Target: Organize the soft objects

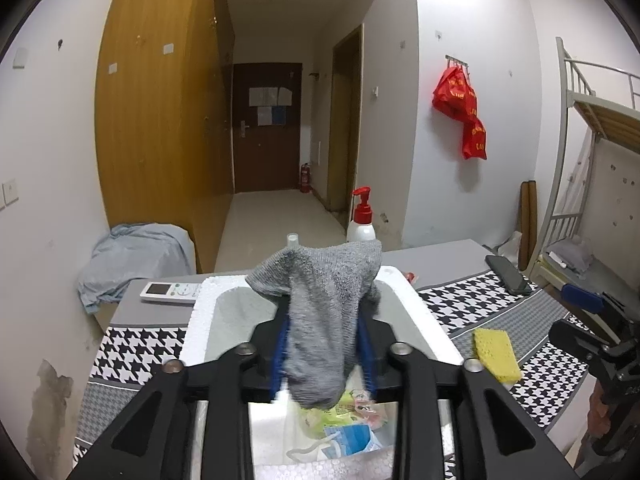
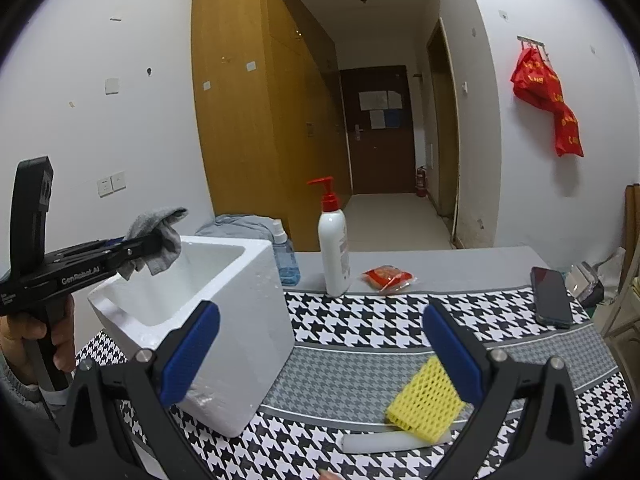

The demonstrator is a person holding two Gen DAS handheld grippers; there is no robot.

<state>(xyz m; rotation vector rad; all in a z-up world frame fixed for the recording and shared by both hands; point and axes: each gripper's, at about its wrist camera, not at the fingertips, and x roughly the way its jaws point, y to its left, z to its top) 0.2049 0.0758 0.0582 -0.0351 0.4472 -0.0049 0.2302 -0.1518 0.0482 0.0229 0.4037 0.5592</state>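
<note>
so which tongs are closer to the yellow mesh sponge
Right. The right tongs hang open just above the yellow mesh sponge on the houndstooth cloth; the left tongs are off over the white foam box, with the grey sock between them.

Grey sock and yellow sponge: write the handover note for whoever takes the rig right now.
Left gripper: grey sock between its fingers, hanging over the open white foam box; whether it is gripped or loose is unclear.
Right gripper: open, empty, pointing at the yellow sponge on the checked tablecloth.
Done: sock carried to the box; packets already lie inside.
Left: drop the sock in, then pick up the sponge and box it.
</note>
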